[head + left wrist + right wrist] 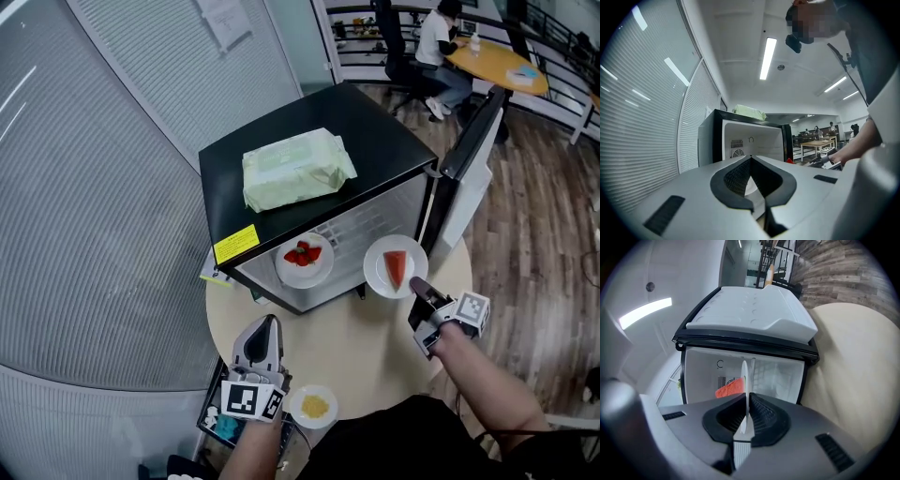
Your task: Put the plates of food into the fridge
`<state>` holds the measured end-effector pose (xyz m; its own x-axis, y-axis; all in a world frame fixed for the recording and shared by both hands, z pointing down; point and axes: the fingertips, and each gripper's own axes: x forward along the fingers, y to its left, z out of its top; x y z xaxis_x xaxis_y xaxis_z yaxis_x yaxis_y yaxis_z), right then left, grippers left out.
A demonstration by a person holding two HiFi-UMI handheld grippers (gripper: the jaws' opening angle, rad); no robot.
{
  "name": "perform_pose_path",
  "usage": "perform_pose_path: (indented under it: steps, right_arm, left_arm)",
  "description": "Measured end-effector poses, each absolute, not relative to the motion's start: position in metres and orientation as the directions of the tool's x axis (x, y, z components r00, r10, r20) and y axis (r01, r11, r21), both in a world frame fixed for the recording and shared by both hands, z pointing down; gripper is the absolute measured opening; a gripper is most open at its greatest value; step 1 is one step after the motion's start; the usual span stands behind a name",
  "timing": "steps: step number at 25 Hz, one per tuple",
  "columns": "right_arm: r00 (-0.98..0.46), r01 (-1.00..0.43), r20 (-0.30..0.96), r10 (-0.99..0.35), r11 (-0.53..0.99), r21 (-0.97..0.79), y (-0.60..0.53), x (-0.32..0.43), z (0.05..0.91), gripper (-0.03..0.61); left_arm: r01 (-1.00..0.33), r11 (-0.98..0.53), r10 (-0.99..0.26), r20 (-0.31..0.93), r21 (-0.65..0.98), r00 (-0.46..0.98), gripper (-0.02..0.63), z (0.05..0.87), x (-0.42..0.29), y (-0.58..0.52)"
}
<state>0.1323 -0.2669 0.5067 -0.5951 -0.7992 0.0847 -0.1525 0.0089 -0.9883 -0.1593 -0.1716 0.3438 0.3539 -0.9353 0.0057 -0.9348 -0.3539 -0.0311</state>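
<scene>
Loading step: right tool (pixel 418 285) clenched on watermelon plate (pixel 395 265) rim; open fridge (pixel 375 131) ahead; next, advance plate level inside.

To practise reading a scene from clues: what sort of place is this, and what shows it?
Probably an office break area: a person sits at a round wooden table by an office chair, slatted blinds line the wall, and a mini fridge stands open.
</scene>
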Motion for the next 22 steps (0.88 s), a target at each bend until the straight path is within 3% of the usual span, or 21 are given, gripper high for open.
perform_pose_path:
  steps: [22]
  right_arm:
    - [-0.616, -0.184, 0.141, -0.775, -0.033, -0.982, -0.339, 0.116, 0.521, 0.017]
  left_arm:
    - [-0.962, -0.272, -0.961, 0.053, -0.009, 0.271, 0.005, 0.367, -0.160, -0.199]
